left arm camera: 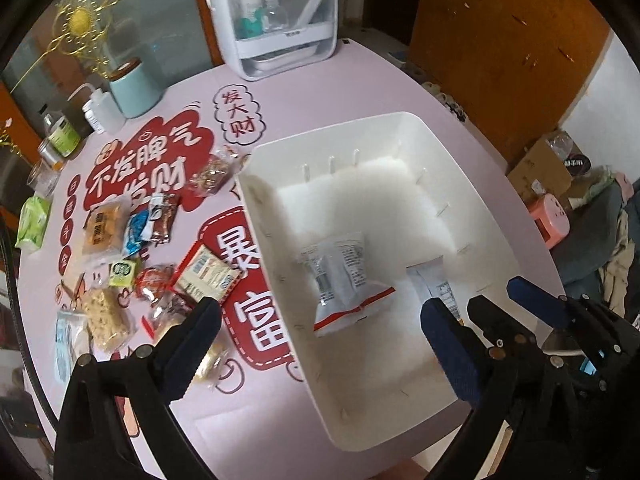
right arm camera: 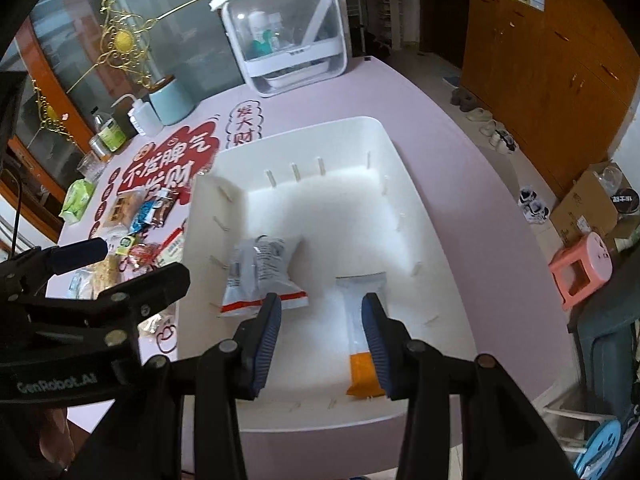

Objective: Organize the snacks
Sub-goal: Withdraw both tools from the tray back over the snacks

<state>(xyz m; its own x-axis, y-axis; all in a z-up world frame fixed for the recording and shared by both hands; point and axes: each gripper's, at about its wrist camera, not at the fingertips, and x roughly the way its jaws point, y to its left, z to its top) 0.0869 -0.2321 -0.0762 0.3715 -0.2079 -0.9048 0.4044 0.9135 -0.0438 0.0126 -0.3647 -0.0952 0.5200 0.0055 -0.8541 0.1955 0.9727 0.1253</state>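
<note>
A white bin stands on the pink table. Inside it lies a silver packet with a red stripe, and beside it a white packet with an orange end. My left gripper hangs wide open above the silver packet, touching nothing. My right gripper hovers over the bin's near end with a narrow gap between its jaws. Its pads press on nothing, and the white-and-orange packet lies below its right finger. Several loose snack packets are heaped on the table left of the bin.
At the table's back stand a white box with a clear front, a mint canister, a squeeze bottle and jars. A green tissue pack lies far left. A pink stool and cardboard boxes stand on the floor to the right.
</note>
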